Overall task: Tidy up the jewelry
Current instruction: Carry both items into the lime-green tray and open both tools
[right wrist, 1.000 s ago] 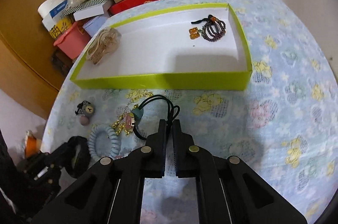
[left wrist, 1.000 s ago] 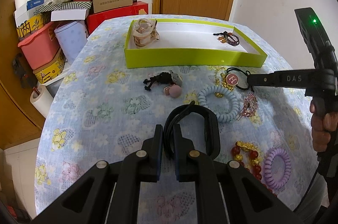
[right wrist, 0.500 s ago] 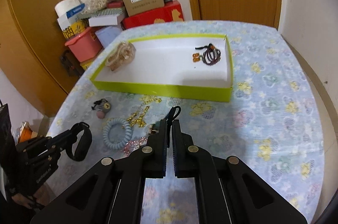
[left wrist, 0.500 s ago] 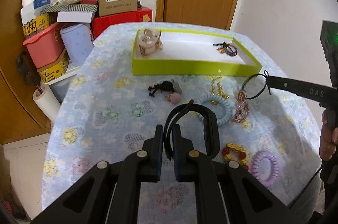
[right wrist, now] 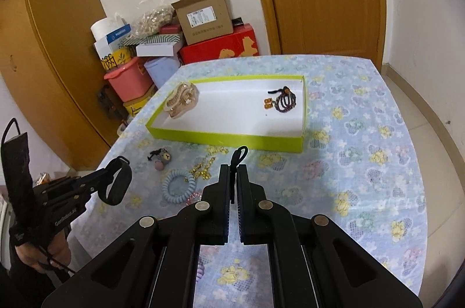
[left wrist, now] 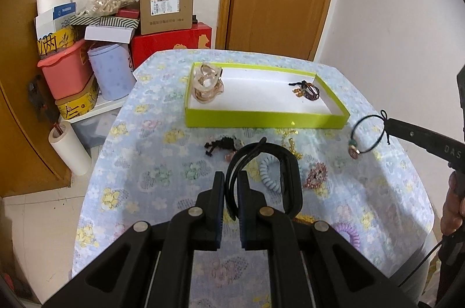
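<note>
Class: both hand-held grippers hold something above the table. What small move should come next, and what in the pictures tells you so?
Probably carry the right hand-held gripper forward over the green tray and open it there. It is shut on the black hair tie, which hangs clear of the table, and the tray's white floor has bare space. The left hand-held gripper can follow with its black band.

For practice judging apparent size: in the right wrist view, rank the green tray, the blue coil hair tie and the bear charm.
1. green tray
2. blue coil hair tie
3. bear charm
</note>
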The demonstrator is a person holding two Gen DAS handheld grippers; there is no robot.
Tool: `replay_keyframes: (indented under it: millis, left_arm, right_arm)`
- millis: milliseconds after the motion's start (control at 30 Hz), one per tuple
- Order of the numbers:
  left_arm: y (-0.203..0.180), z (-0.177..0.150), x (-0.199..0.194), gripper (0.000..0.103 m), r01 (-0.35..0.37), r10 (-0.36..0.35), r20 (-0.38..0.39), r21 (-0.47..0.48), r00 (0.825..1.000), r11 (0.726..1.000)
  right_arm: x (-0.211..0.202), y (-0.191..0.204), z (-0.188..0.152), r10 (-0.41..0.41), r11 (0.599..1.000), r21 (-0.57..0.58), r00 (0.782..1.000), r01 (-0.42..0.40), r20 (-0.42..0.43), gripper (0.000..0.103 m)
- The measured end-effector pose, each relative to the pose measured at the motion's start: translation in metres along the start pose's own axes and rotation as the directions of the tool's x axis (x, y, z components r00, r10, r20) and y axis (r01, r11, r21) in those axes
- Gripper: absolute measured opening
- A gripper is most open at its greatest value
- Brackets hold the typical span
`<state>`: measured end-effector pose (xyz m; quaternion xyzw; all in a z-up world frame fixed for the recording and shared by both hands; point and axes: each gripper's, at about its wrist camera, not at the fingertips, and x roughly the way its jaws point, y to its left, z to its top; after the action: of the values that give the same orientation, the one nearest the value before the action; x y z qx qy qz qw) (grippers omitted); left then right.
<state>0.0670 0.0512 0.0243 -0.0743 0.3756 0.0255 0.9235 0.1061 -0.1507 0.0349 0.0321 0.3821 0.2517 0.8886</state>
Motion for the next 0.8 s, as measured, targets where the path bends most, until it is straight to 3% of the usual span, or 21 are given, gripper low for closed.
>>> replay_keyframes:
  millis: [400,800]
  left_arm:
    - [0.010,0.030,0.024,0.009,-0.014,0.014,-0.006,-0.016,1.000,1.000]
    - [0.015,0.076,0.073,0.009,-0.016,0.017,-0.018,0.006,1.000,1.000]
  right_arm:
    - [0.009,-0.001,0.020,-0.001,0.999,-0.042,1.000,0.002,0.018,0.004]
    - [0.041,-0.020,0.058,-0.008,0.999,-0.035,1.000,0.009,0.024,0.004]
